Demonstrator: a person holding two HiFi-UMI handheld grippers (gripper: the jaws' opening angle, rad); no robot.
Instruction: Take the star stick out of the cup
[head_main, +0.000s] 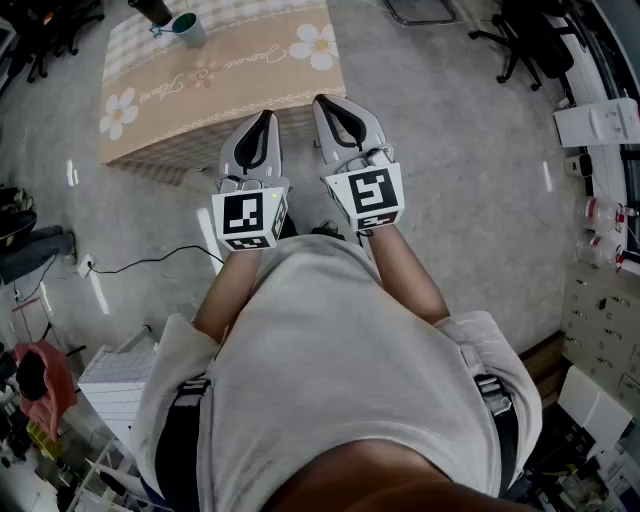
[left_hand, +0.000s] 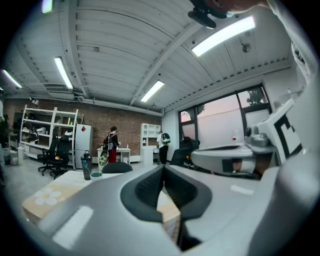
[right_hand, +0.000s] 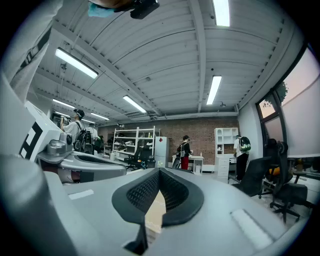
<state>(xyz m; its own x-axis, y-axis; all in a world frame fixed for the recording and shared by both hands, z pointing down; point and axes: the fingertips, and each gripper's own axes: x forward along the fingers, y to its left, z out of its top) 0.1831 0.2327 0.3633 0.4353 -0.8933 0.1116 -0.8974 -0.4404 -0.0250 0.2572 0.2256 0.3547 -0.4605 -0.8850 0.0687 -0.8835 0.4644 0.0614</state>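
Status: nothing done yet, whole extraction left to do

Near:
- left tool (head_main: 266, 115) and right tool (head_main: 323, 101) side by side, roughly level, just over the near edge of the counter (head_main: 160, 150)
- both closed, pads tip to tip, nothing gripped in either
- cable (head_main: 150, 262) on the floor to the left, off the path

Mid: bare flower-print cloth (head_main: 240, 75) across the counter, no clutter on the straight line from tools to target

Far:
- teal cup (head_main: 188, 28) at the far left corner, well apart from both tools
- star stick (left_hand: 102, 160) apparently standing in it, star end above the rim
- too small in every view to confirm lean or seating

Left to do, as a judgement:
- reach across and open one tool
- pinch the stick below the star and lift straight up clear of the rim
- possibly steady the cup with the other tool

In the way:
- dark bottle (head_main: 150, 10) just beside the cup on its far-left side, easy to knock on approach
- cup looks light, likely to tip or ride up with the stick

Beyond the counter: office chairs (head_main: 520, 40), shelving (left_hand: 52, 130), a few people (left_hand: 112, 145) at a desk by the brick wall (left_hand: 125, 122), well off, no interference expected
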